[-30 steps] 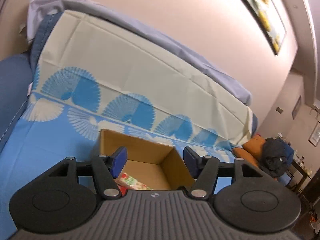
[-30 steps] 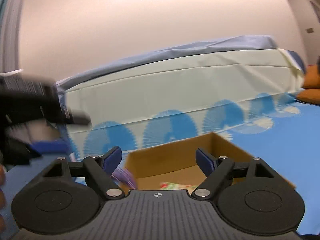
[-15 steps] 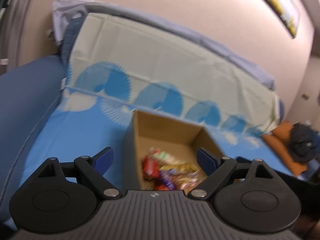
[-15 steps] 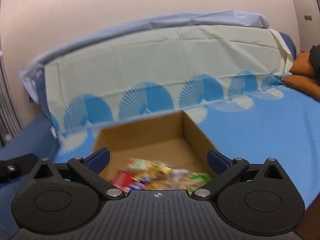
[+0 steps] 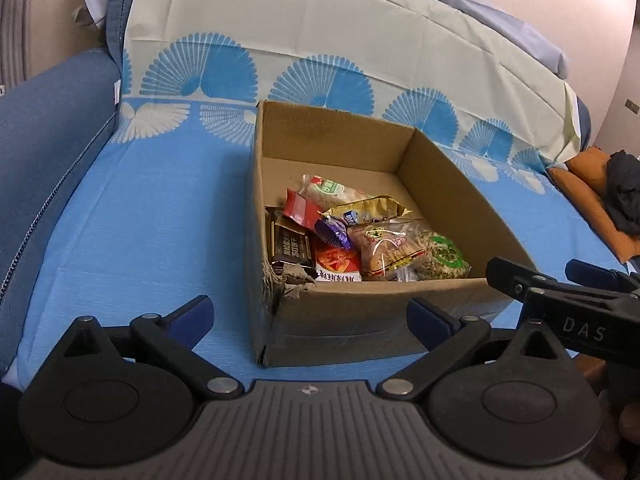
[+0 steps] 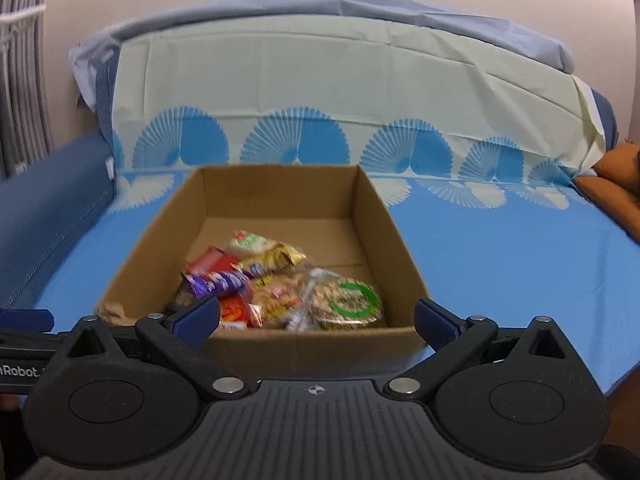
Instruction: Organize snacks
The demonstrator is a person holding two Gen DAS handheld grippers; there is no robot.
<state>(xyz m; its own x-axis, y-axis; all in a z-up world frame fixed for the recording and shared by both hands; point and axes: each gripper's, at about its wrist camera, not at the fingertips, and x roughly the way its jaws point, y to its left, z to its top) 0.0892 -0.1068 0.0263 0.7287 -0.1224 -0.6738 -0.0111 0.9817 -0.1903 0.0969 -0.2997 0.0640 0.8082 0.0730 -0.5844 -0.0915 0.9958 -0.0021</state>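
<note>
An open cardboard box [image 5: 360, 320] [image 6: 320, 348] stands on a blue patterned cloth [image 5: 140, 220]; its near left corner is torn. Several snack packets lie in its near half: a red packet [image 5: 302, 210], a purple one [image 5: 334, 232], a gold one [image 5: 368, 210], a dark chocolate bar [image 5: 290, 246], a clear bag of biscuits [image 5: 384, 248] and a green-labelled bag [image 5: 440, 254] [image 6: 352, 300]. My left gripper [image 5: 308, 314] hangs just before the box's front wall, its jaws opening with nothing held. My right gripper [image 6: 316, 316] is open and empty over the front rim.
The cloth covers a sofa seat and its backrest [image 5: 320, 20]. A blue sofa arm [image 5: 40, 140] rises at the left. An orange cushion [image 5: 592, 200] with a dark garment [image 5: 624, 196] lies at the right. The box's far half is bare cardboard.
Both grippers have tipped downward, so the box and its snacks now show in full. The jaws of both have spread wider. The left one has sunk closer to the box.
</note>
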